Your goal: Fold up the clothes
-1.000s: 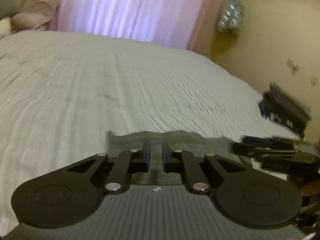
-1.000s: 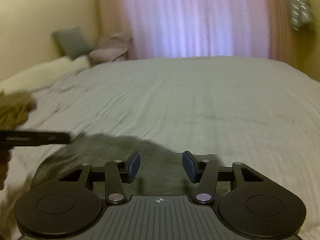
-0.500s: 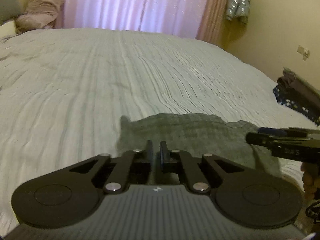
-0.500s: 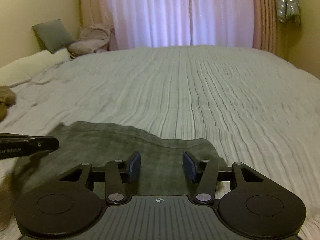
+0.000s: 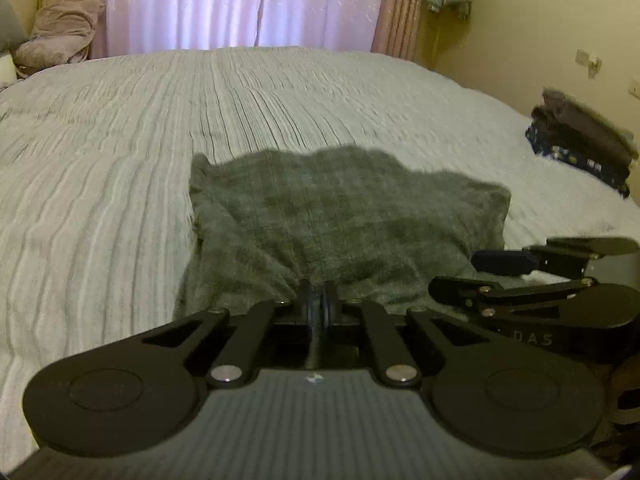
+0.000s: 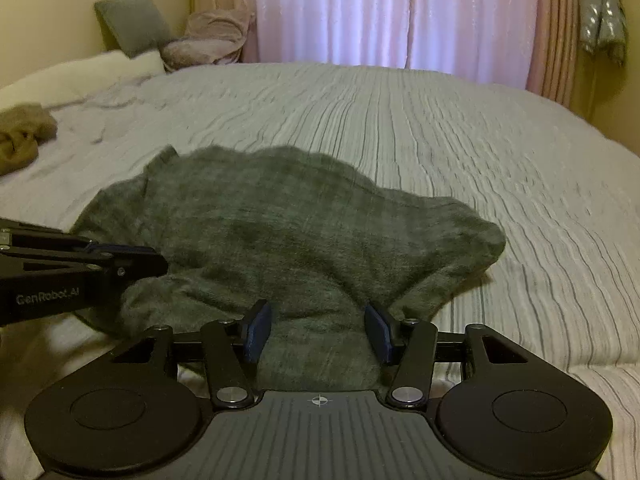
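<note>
A grey fuzzy garment [image 5: 344,216] lies spread on the bed [image 5: 120,152]; it also shows in the right wrist view [image 6: 296,232]. My left gripper [image 5: 319,298] is shut on the garment's near edge, with cloth pinched between its blue pads. It appears at the left in the right wrist view [image 6: 132,258]. My right gripper [image 6: 318,330] is open, its pads standing over the garment's near edge with cloth between them. It shows side-on in the left wrist view [image 5: 480,272], beside the garment's right corner.
The bed has a pale striped cover [image 6: 480,152]. A brown garment [image 6: 20,136] lies at its left side. Pillows [image 6: 136,24] and a pink blanket [image 6: 212,36] sit at the head. Dark folded clothes [image 5: 580,140] lie at the right edge. Curtains [image 5: 240,0] hang behind.
My left gripper has closed fully onto the garment's edge. Both grippers have moved forward over the garment, so more of it is in view. The right gripper stays open.
</note>
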`<state>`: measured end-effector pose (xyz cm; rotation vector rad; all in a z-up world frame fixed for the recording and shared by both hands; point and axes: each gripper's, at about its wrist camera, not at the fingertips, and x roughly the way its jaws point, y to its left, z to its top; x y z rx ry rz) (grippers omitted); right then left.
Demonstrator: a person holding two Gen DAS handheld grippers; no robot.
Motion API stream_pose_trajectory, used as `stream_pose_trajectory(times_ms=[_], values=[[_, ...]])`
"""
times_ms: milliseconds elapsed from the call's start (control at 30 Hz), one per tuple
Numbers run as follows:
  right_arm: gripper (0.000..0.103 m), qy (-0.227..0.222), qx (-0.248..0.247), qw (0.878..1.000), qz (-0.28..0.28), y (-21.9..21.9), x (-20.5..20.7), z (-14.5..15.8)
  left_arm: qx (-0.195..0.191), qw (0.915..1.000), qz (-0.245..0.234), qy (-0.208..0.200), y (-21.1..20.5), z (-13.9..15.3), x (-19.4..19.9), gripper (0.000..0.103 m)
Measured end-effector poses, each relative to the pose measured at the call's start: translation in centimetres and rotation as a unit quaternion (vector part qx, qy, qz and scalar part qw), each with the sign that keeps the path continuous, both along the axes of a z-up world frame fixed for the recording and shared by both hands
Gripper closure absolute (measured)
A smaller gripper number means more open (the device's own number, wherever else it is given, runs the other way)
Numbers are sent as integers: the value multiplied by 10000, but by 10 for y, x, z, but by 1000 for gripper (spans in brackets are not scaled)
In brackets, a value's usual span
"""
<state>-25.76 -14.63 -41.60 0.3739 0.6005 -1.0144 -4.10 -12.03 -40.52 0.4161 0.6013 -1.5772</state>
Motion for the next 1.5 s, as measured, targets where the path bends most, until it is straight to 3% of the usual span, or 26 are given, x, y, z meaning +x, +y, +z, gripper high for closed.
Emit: stream_pose_trajectory(times_ms=[133,200,300,400,633,767,1500], values=[[52,-233,-243,9993,-144,14,-13,22,-314,9993,222,33,25,18,7,97],[52,-340,-293,9988,-200,19,-18,26,-279,9986,443,51,29,16,11,97],[52,-40,-105,9994,-330,15,-14,10,-124,9976,639,224,26,5,19,98],[52,17,-32,9991,-417,16,-15,4,-168,9971,705,225,32,12,17,97],[51,-211,90,9971,-728,47,-30,27,61,9943,1005,363,63,27,13,97],[51,-239,261,9963,-779,73,-32,30,219,9928,1099,422,90,34,5,88],[51,-325,-149,9952,-911,181,-52,82,89,9951,983,-62,187,83,-46,70]])
